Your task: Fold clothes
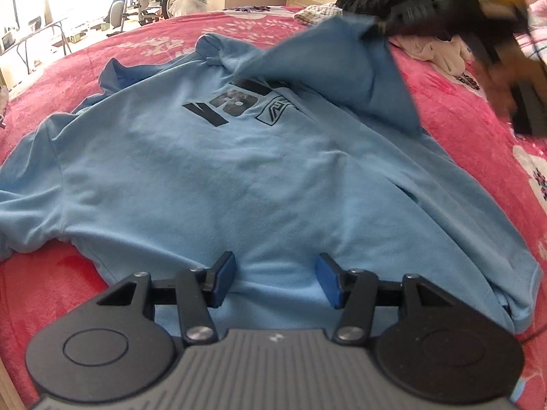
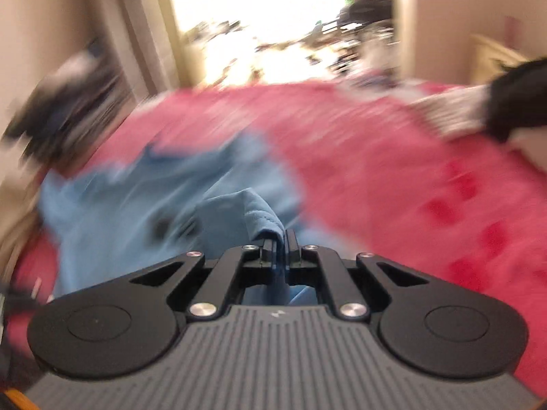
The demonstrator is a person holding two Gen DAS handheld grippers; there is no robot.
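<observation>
Left wrist view: blue T-shirt (image 1: pixel 212 171) lies print-up across the pink bed (image 1: pixel 478 143), hem toward the near edge, collar toward the far edge where a heap of dark and white clothes (image 1: pixel 403 17) waits. Left claw (image 1: pixel 276 280) hovers over the hem, about half open, nothing between its blue pads (image 1: pixel 224 280); whether the pads touch the cloth cannot be told. Judged: it stands ready to pin or take the hem so the body stays put while the other side is folded.

One sleeve (image 1: pixel 369 78) is lifted off the bed toward the far right corner, pulled up by the right claw (image 1: pixel 386 25), which shows blurred there.

Right wrist view: right claw (image 2: pixel 280 244) clamped tight on a fold of blue fabric (image 2: pixel 246 215), cloth bunched between the fingers and trailing under the body of the tool. Heavy blur; the rest of the shirt is spread on the bed beyond it.

Judged: sleeve is held high so it clears the chest and can be laid inward over the print. Fold just begun.
</observation>
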